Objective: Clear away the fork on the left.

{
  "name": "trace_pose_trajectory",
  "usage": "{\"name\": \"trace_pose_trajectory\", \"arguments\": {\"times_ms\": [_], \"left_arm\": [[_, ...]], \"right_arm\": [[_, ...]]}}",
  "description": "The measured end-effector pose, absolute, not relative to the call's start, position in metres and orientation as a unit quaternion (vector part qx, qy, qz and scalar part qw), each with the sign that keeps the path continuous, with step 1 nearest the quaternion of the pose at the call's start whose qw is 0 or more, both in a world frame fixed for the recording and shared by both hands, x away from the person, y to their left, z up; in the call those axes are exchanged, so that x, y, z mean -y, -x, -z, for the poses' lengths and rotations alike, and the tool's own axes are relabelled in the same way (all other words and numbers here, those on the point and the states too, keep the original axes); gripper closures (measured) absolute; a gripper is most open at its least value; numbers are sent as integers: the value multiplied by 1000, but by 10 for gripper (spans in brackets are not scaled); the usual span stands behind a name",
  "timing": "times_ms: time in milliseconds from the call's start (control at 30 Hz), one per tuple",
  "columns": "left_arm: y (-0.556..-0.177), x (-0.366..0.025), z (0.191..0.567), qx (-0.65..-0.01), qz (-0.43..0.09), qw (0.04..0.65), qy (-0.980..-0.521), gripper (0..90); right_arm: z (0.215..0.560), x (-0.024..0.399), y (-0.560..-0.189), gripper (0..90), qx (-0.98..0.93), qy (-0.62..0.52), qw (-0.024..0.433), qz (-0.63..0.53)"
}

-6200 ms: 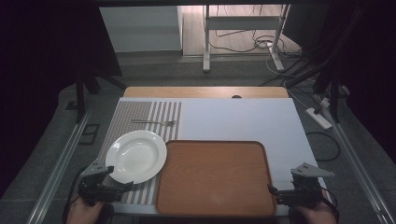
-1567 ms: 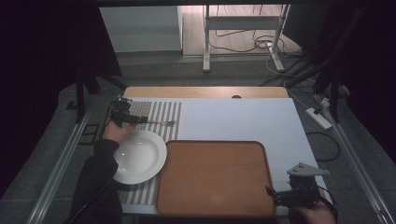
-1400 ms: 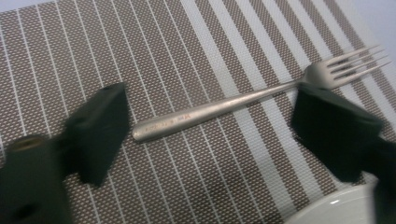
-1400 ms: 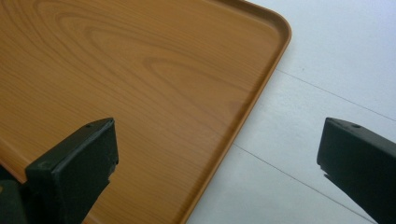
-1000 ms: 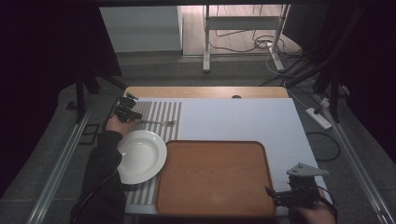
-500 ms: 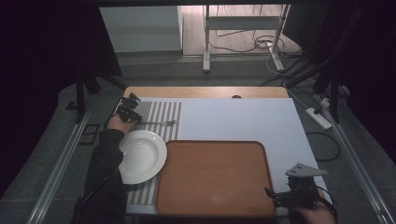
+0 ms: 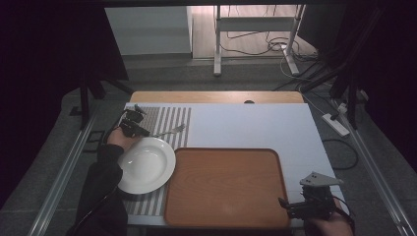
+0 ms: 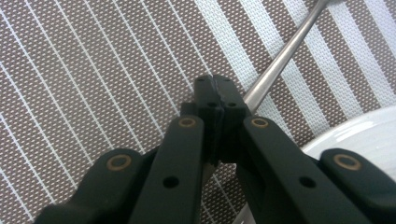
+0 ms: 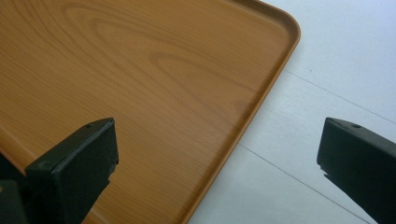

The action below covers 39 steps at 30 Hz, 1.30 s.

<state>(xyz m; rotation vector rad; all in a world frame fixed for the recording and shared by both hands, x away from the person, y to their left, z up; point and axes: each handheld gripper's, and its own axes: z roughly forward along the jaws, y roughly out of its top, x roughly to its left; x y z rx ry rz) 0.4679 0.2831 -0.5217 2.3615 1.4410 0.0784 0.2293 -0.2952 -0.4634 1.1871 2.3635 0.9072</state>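
Counted on the table: one fork (image 7: 169, 131), one white plate (image 7: 146, 164), one wooden tray (image 7: 226, 189), one striped placemat (image 7: 167, 118), two grippers.

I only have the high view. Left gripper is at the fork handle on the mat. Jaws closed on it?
Observer: Yes. In the left gripper view the left gripper has its jaws pressed together on the fork handle.
Operator: Handle lifted or lying on the mat?
Observer: Can't tell; the shaft runs up and right from the jaws across the striped mat.
Operator: Plate close to the jaws?
Observer: The plate rim lies just right of the jaws, apart from the tips.
Operator: Right gripper?
Observer: The right gripper is open with nothing between the jaws, which straddle the tray edge.
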Motion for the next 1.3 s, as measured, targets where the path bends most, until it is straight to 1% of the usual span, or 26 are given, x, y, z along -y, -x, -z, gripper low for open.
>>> {"name": "trace_pose_trajectory", "arguments": {"times_ms": [133, 200, 267, 300, 367, 433, 567, 667, 767, 833, 1100, 1300], "left_arm": [[-468, -286, 523, -512, -25, 199, -835, 891], [-469, -287, 522, -519, -30, 207, -829, 789], [-469, -285, 521, -517, -41, 209, -829, 708], [-469, -284, 520, -516, -46, 212, -828, 643], [-470, -282, 517, -515, -51, 221, -827, 565], [-471, -278, 515, -513, -59, 223, -826, 465], [-476, -269, 515, -514, -60, 233, -823, 196], [-479, -262, 516, -503, -54, 227, -832, 61], [-481, -256, 517, -496, -49, 225, -837, 9], [-483, -251, 518, -491, -50, 218, -842, 0], [-489, -235, 524, -471, -44, 187, -861, 0], [-493, -233, 530, -466, -36, 175, -867, 9]], "right_arm": [[463, 295, -229, 0, -833, -418, 173, -320], [463, 295, -229, 0, -832, -418, 172, -320], [463, 295, -229, 0, -832, -419, 173, -320], [463, 295, -229, 0, -833, -418, 173, -319], [463, 295, -229, 0, -833, -418, 173, -320], [463, 295, -229, 0, -833, -418, 173, -320], [463, 295, -229, 0, -833, -417, 173, -320], [463, 295, -229, 0, -833, -417, 172, -320], [463, 295, -229, 0, -833, -417, 172, -320], [463, 295, -229, 0, -833, -417, 171, -320], [463, 295, -229, 0, -833, -418, 171, -320], [463, 295, -229, 0, -833, -418, 171, -320]]}}
